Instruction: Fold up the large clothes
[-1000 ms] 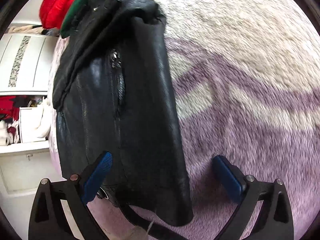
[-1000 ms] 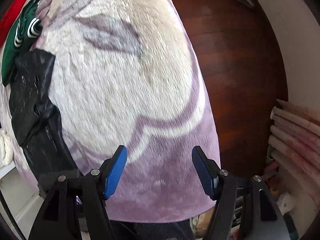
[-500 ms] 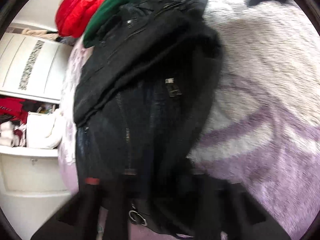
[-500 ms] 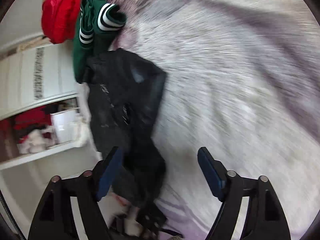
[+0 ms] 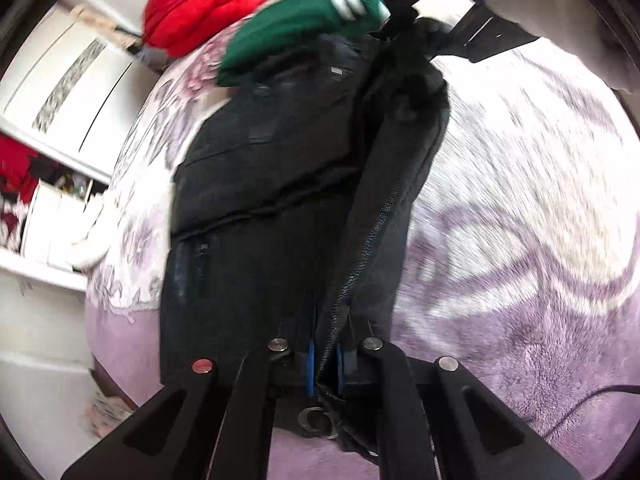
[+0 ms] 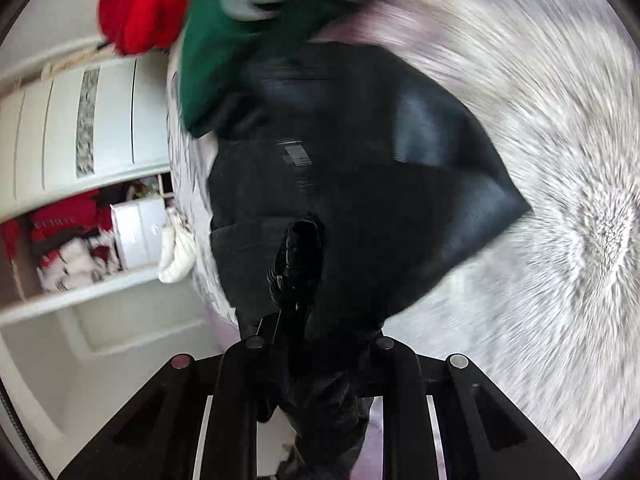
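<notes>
Two grippers clamp one black jacket (image 5: 272,184) on a plush lilac-and-cream blanket (image 5: 520,208). We can read no brand or writing anywhere: a small pale tag (image 5: 337,71) on the jacket near the top of the left wrist view is too blurred to make out, and a light patch (image 6: 294,157) at the middle of the right wrist view is equally smeared.

We see the jacket's long axis running from the bottom centre of the left wrist view up toward the top centre, its far end reaching a green garment with white stripes (image 5: 304,24). Its surface is dark, leather-like and slightly glossy, with a zipper edge (image 5: 368,240) raised in a ridge along its right side and a horizontal seam across the middle.

Our left gripper (image 5: 324,356) has its blue pads pressed nearly together, pinching that zipper edge at the near hem. Our right gripper (image 6: 316,344) is closed on a bunched fold of the jacket at the bottom centre of its own view; it also appears at the upper right of the left wrist view, at the jacket's far end.

Beyond the green garment lies a red garment (image 5: 200,4), upper left. We see white shelving (image 6: 100,248) along the left of both frames.
</notes>
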